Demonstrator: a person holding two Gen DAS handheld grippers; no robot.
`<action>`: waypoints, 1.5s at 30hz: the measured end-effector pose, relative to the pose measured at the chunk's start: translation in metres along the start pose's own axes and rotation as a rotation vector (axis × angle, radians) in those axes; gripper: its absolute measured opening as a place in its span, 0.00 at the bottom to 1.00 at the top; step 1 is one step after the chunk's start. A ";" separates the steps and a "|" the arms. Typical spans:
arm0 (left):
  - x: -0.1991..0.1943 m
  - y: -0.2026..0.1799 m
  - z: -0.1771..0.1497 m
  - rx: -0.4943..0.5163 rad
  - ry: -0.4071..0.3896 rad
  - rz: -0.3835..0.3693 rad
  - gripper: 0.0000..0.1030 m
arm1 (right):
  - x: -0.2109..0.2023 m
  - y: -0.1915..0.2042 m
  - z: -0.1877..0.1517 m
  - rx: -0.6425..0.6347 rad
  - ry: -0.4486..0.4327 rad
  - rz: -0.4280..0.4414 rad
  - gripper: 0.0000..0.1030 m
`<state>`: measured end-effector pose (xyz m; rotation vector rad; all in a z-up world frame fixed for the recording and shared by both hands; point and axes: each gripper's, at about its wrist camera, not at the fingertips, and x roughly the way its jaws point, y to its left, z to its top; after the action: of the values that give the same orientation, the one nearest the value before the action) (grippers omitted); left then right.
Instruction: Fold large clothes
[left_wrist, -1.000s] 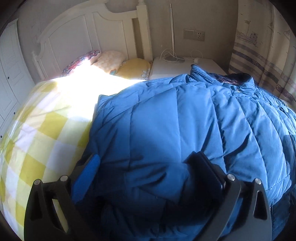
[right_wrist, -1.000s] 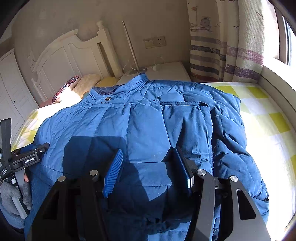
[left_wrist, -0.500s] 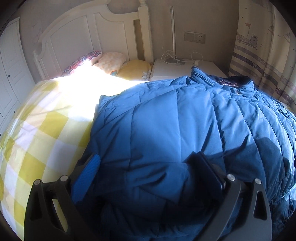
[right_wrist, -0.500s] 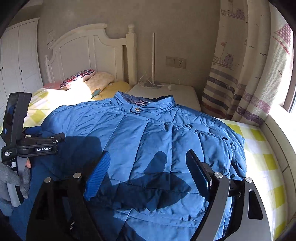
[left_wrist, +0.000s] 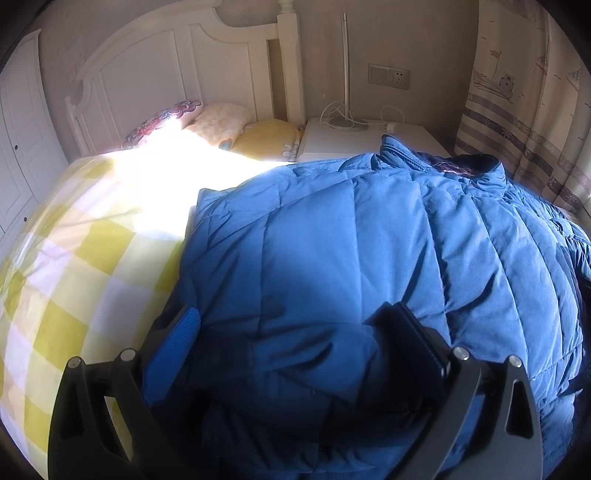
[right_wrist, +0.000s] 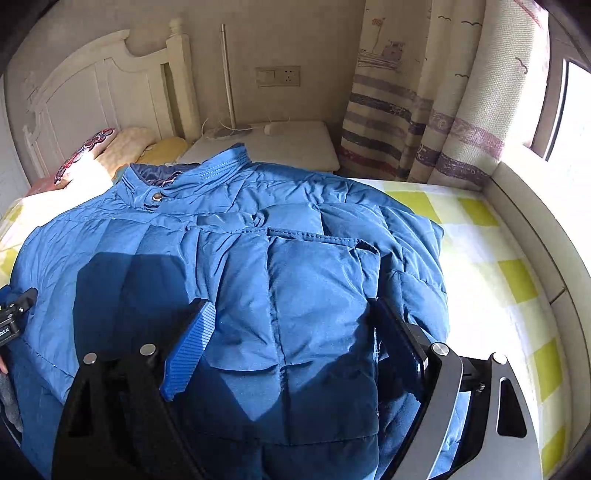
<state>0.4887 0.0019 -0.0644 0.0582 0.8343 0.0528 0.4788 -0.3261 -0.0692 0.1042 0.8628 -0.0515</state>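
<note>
Across the bed (right_wrist: 491, 236), on its yellow-checked sheet, the blue down jacket (right_wrist: 295, 280) lies spread with its collar (right_wrist: 192, 173) toward the headboard (left_wrist: 166, 74) and its hem nearest the person. Its long axis runs straight away from both tongs, collar far and hem close. Each side looks already turned in over the middle, with a folded edge showing along the right flank.

The right tongs (right_wrist: 291, 350) hang just over the lower part of the jacket, toward its right side. Their jaws are opening and stand wide, with padded cloth below and between them, but the pads do not press on it. The left tongs (left_wrist: 295, 339) are over the jacket's lower left, near the edge that meets the bare sheet. They stand wide, with a thick bulge of the jacket swelling up between the two fingers. Shadow covers that area, so whether the pads actually pinch the cloth is hard to say; I cannot tell.

The hem lies just under and behind both tongs, one to each side of the midline. A lengthwise fold would probably carry the hem away from the person toward the collar, with both hands equally near their corners.
</note>
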 end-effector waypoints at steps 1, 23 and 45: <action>0.000 0.000 0.000 -0.001 -0.002 0.000 0.98 | 0.002 -0.009 0.001 0.044 0.009 0.048 0.83; -0.079 0.005 -0.111 0.068 0.140 -0.124 0.98 | -0.084 0.099 -0.118 -0.377 0.182 0.152 0.87; -0.088 -0.040 -0.114 0.079 0.098 -0.111 0.98 | -0.102 0.098 -0.145 -0.271 0.085 0.122 0.89</action>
<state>0.3464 -0.0405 -0.0788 0.0836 0.9366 -0.0823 0.3110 -0.2123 -0.0783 -0.0955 0.9394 0.1849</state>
